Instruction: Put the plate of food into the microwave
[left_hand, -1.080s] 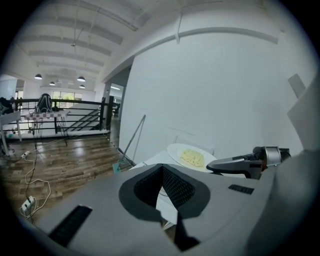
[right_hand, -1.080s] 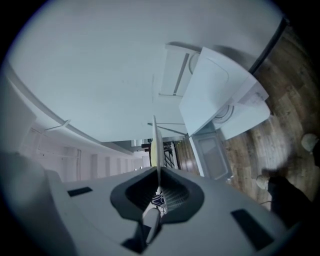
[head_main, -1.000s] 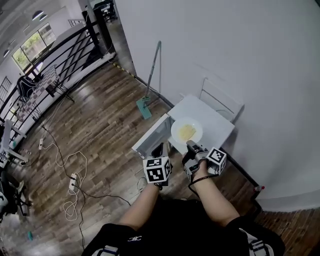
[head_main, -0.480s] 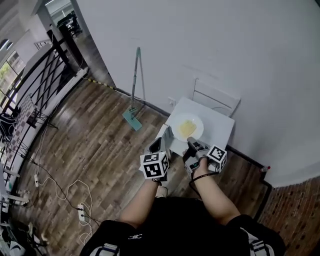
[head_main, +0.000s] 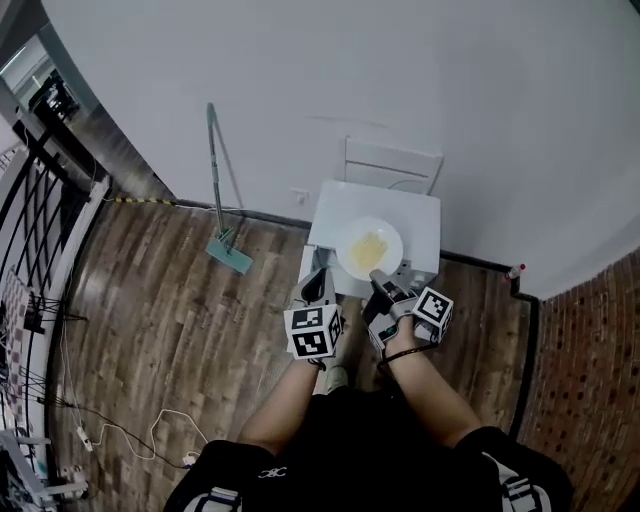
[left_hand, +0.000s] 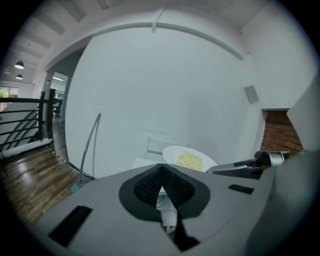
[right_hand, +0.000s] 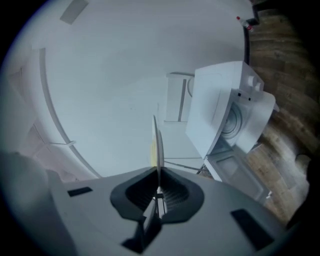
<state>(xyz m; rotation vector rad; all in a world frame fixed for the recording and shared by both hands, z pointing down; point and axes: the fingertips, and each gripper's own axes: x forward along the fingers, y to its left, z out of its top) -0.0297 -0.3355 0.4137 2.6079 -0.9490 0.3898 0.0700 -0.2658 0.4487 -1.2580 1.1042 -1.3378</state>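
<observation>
At twelve o'clock from the person, in the head view, a white microwave (head_main: 418, 212) stands against the wall, with a chair (head_main: 392, 160) behind it and a mop (head_main: 214, 170) leaning at its nine o'clock. We see the right gripper (head_main: 384, 289) with its jaws pinching the near rim of the plate (head_main: 390, 238), which hangs in the air. The food (head_main: 367, 247) lies at the plate's centre. From above, the plate overlaps the microwave's top, so we judge it not yet inside. The left gripper (head_main: 320, 268), at nine o'clock of the right one, has its jaws pressed together on nothing. It sits close to what we take for the open door (head_main: 307, 268).

Hazards, as we judge them:
- **Slipping:** The plate is gripped at one edge only, so it may sag or slip and let the food slide off its far side.
- **Catching:** The far rim may catch the frame of the opening.
- **Nudged door:** The left gripper may nudge the door into the plate's path.
</observation>
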